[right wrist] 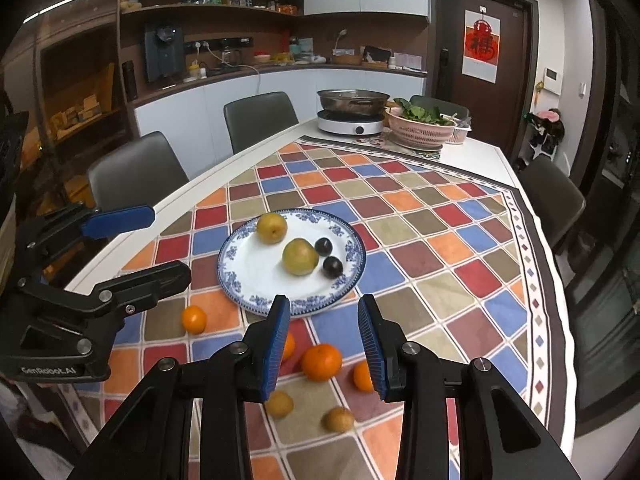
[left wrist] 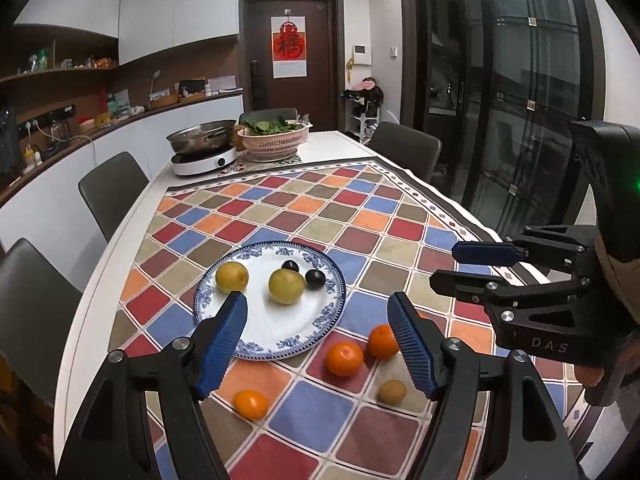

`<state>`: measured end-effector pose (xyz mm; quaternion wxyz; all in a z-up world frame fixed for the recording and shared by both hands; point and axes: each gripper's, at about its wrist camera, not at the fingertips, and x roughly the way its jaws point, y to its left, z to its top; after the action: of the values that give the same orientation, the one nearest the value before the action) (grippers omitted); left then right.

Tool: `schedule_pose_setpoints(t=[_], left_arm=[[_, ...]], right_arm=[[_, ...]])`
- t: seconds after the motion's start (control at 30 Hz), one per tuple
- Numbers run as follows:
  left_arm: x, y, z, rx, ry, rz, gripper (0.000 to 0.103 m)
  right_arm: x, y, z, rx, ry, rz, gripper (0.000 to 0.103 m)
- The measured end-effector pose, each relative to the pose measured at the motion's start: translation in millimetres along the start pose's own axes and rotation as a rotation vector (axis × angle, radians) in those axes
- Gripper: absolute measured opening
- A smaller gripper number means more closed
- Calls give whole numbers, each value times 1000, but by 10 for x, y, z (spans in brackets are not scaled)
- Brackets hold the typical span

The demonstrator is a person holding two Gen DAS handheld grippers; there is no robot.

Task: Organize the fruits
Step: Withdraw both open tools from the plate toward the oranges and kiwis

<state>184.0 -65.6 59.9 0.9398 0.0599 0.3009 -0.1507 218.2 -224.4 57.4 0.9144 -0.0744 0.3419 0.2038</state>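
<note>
Your blue-rimmed plate (left wrist: 320, 322) on the checkered cloth (left wrist: 320, 216) carries two yellow-green fruits (left wrist: 285, 286) and two dark plums (left wrist: 315, 279). Oranges (left wrist: 344, 359) lie loose beside it. Your left gripper (left wrist: 316, 344) and right gripper (right wrist: 324, 348) both hang released, empty. Only the right view shows a second small brown fruit (right wrist: 338, 419).

On the plate (right wrist: 256, 280) we see two pears (right wrist: 300, 257) and two plums (right wrist: 333, 267); nearer us, oranges (right wrist: 321, 361) lie on the tablecloth (right wrist: 440, 248).

Left gripper (left wrist: 316, 316) jaws empty and apart above plate (left wrist: 280, 344) holding 4 fruits.
</note>
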Motion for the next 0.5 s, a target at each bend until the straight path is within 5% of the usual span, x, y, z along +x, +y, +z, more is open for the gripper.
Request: schedule_pose_setpoints(t=[0.5], left_arm=[[127,-262,-345,30,58,-56,72]], right_arm=[[-67,-33,-460,-13,44,-6,36]])
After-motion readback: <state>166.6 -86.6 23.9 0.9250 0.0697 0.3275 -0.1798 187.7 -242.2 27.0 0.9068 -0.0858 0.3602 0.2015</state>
